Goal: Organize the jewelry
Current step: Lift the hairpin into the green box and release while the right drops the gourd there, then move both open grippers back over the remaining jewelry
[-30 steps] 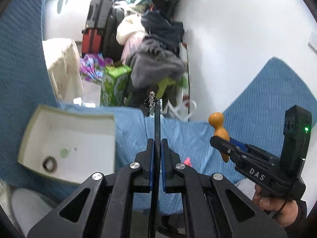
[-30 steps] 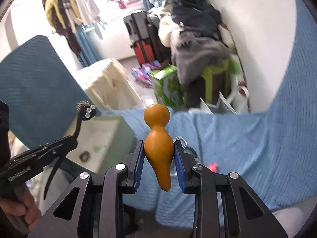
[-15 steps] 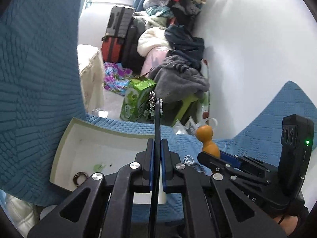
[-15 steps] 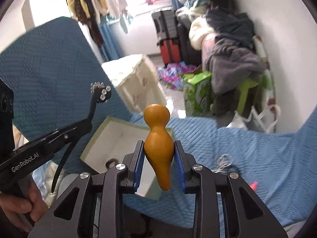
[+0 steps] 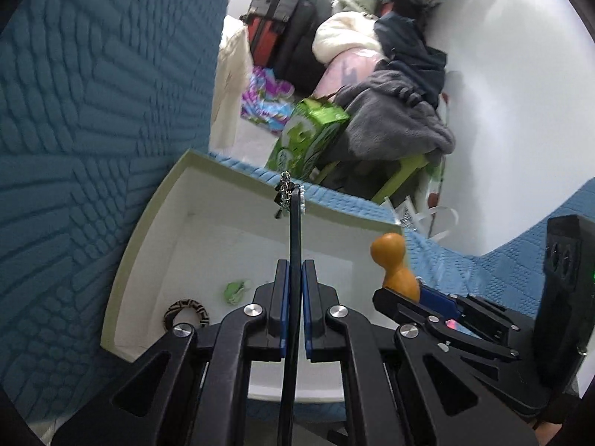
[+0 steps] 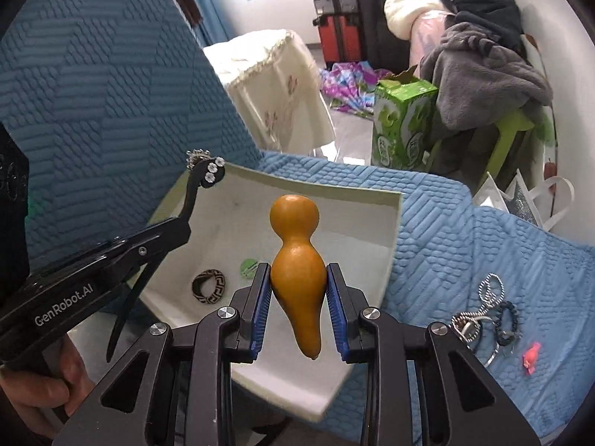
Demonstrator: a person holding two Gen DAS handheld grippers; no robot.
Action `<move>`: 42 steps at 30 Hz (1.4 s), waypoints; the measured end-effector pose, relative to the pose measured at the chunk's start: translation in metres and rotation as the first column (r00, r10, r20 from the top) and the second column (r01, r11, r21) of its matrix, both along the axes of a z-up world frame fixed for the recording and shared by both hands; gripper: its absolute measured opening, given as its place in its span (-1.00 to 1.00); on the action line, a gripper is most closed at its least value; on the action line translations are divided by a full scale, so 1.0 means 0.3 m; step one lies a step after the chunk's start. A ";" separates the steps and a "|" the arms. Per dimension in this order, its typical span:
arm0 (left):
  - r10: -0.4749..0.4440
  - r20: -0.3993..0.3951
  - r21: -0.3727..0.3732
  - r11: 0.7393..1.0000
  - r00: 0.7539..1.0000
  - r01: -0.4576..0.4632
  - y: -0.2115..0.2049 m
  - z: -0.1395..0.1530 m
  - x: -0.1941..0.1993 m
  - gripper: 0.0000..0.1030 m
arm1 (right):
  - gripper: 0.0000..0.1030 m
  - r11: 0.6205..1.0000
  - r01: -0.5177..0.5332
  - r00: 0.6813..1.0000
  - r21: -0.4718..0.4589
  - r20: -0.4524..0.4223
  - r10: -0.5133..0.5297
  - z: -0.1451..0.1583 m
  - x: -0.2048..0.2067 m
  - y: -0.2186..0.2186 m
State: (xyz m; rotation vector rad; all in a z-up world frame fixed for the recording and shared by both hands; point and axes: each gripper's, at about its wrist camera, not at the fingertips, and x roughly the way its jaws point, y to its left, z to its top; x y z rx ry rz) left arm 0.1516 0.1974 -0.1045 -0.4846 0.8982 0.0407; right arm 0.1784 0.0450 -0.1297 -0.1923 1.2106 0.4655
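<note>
My left gripper is shut on a thin black hair clip with rhinestones at its tip, held over the white box. The clip also shows in the right wrist view. My right gripper is shut on an orange gourd-shaped ornament, held above the box's near right corner. Inside the box lie a patterned brown ring and a small green piece.
Loose silver and dark bracelets and a small pink piece lie on the blue quilted cover to the right. Beyond the bed edge stand a green carton, piled clothes and suitcases.
Both grippers moved left toward the box while holding their items. The box now sits directly under them and looks larger.
</note>
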 end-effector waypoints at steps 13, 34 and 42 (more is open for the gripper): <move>0.031 -0.059 -0.022 0.999 0.998 -0.032 0.023 -0.039 0.012 -0.87 | -0.47 0.999 -0.046 0.998 -0.024 -0.034 0.046 -0.062 0.019 0.037; -0.001 0.152 0.066 0.998 0.988 -0.009 -0.155 0.319 -0.137 -0.39 | -0.47 0.998 -0.026 0.977 0.058 0.212 0.013 0.372 -0.104 -0.168; -0.062 0.249 0.083 0.996 0.967 0.043 -0.308 0.403 -0.174 -0.39 | -0.44 0.998 -0.003 0.960 0.071 0.279 -0.017 0.471 -0.149 -0.317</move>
